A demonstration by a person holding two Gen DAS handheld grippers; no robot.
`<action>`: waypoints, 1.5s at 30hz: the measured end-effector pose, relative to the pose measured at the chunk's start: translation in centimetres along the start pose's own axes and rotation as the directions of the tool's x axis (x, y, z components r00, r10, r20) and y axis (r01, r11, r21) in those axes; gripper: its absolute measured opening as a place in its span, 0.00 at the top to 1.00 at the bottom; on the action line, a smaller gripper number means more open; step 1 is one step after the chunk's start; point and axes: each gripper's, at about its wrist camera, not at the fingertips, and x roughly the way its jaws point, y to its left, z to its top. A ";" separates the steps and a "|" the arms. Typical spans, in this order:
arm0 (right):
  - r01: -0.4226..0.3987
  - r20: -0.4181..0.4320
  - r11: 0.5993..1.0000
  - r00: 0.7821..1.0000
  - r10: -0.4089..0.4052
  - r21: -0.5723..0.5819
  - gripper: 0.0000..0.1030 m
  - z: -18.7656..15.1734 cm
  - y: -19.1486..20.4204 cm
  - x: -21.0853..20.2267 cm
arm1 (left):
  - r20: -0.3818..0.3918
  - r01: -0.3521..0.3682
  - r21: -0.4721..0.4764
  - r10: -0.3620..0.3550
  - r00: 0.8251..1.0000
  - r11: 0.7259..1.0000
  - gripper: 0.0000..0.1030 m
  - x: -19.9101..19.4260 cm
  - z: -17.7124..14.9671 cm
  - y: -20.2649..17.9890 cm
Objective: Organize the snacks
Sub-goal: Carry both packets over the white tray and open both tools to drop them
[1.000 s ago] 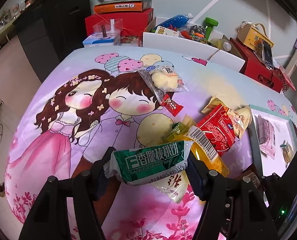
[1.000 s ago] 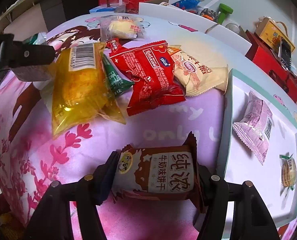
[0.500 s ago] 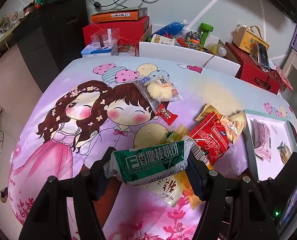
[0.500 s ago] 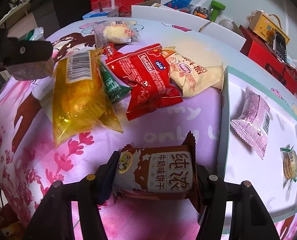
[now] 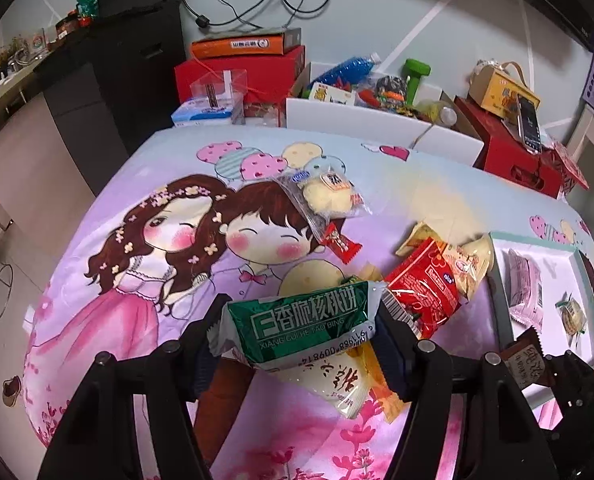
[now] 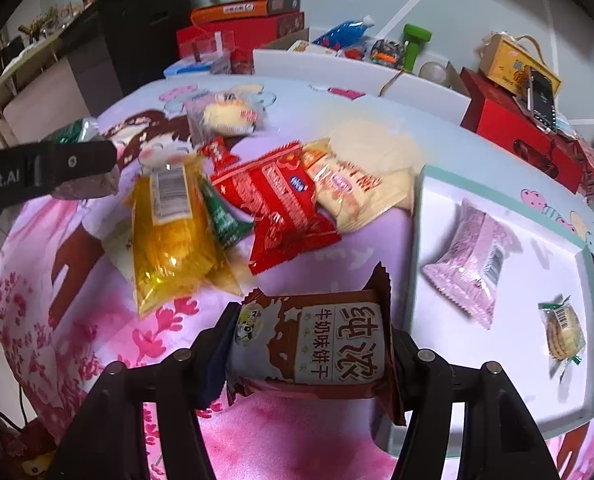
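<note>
My left gripper (image 5: 301, 332) is shut on a green walnut-cookie packet (image 5: 297, 326) and holds it above the cartoon tablecloth. My right gripper (image 6: 311, 344) is shut on a brown milk-biscuit packet (image 6: 317, 340), raised near the left edge of the white tray (image 6: 497, 364). The tray holds a pink packet (image 6: 473, 256) and a small round biscuit packet (image 6: 563, 330). On the cloth lie a yellow packet (image 6: 169, 236), a red packet (image 6: 285, 208), a cream packet (image 6: 353, 188), a small green packet (image 6: 223, 220) and a clear bun packet (image 6: 229, 114).
Red boxes (image 5: 257, 76), a white bin of clutter (image 5: 377, 120) and a red crate with a phone (image 5: 525, 148) stand behind the table. The left gripper's arm (image 6: 37, 176) shows at the left of the right wrist view. A dark cabinet (image 5: 129, 60) stands far left.
Both grippers have lifted higher with their packets, so the table looks farther away. The right gripper has shifted a little toward the tray.
</note>
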 end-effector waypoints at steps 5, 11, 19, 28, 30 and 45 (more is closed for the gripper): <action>-0.014 0.031 1.000 0.999 0.014 0.016 0.37 0.4 -0.4 -0.8 | 0.018 -0.009 -0.005 0.009 1.000 1.000 0.34 -0.5 0.2 0.2; -0.028 0.065 0.999 0.998 0.025 0.044 0.37 0.5 -1.5 -1.8 | 0.060 -0.006 0.008 0.005 0.998 1.000 0.34 -1.8 0.4 -0.4; 0.035 0.101 0.985 0.993 -0.052 0.169 0.37 0.3 -6.4 -3.6 | 0.092 0.040 0.073 -0.046 0.995 0.997 0.34 -2.6 0.5 -3.6; 0.118 0.127 0.932 0.977 -0.171 0.344 0.37 -0.8 -13.5 -6.2 | 0.094 0.131 0.209 -0.153 0.984 0.969 0.34 -3.3 -0.4 -9.9; 0.133 0.131 0.917 0.972 -0.195 0.376 0.37 -1.2 -14.9 -6.8 | 0.089 0.159 0.232 -0.183 0.979 0.960 0.34 -3.5 -0.7 -11.1; 0.228 0.078 0.758 0.936 -0.345 0.611 0.37 -5.5 -24.9 -9.7 | -0.027 0.289 0.444 -0.309 0.951 0.848 0.34 -3.0 -4.3 -21.4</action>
